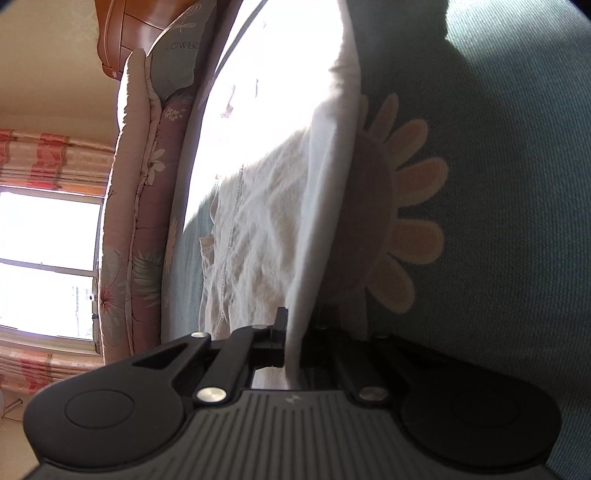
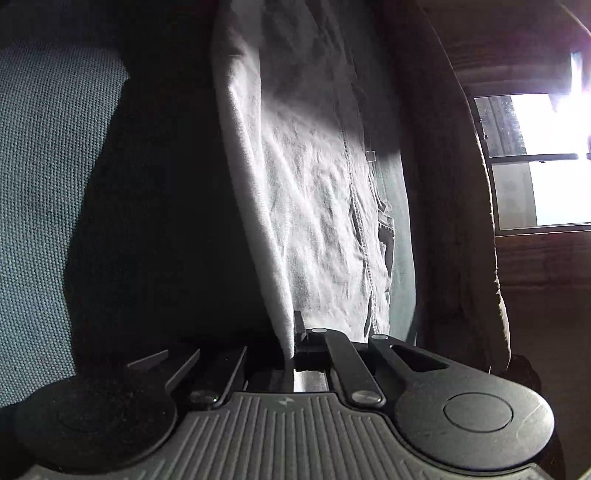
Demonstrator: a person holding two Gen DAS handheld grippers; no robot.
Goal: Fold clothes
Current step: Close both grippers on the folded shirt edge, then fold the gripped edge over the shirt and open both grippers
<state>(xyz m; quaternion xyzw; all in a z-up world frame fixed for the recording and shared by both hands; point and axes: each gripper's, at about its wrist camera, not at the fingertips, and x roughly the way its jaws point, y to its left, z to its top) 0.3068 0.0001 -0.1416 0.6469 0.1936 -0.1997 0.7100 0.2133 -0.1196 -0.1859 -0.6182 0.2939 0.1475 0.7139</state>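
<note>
Teal bed cover [image 1: 498, 147] with flower print; quilts [image 1: 140, 192] beside a window [image 1: 48, 258]. Both units pitch down: left hand-held gripper [image 1: 291, 332] and right hand-held gripper [image 2: 291, 336] each clenched on the white garment [image 1: 266, 229].

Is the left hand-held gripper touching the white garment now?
Touching. The left wrist view shows the left hand-held gripper shut on a fold of the white garment, the cloth running between its closed fingers.

Bedroom in a home, daylight coming in.
Teal bedspread [image 1: 498, 184] with a sunflower print [image 1: 399, 206] lying under folded floral quilts [image 1: 140, 206]; wooden headboard [image 1: 125, 33] and striped curtains [image 1: 48, 158] framing the window [image 1: 48, 258].
</note>
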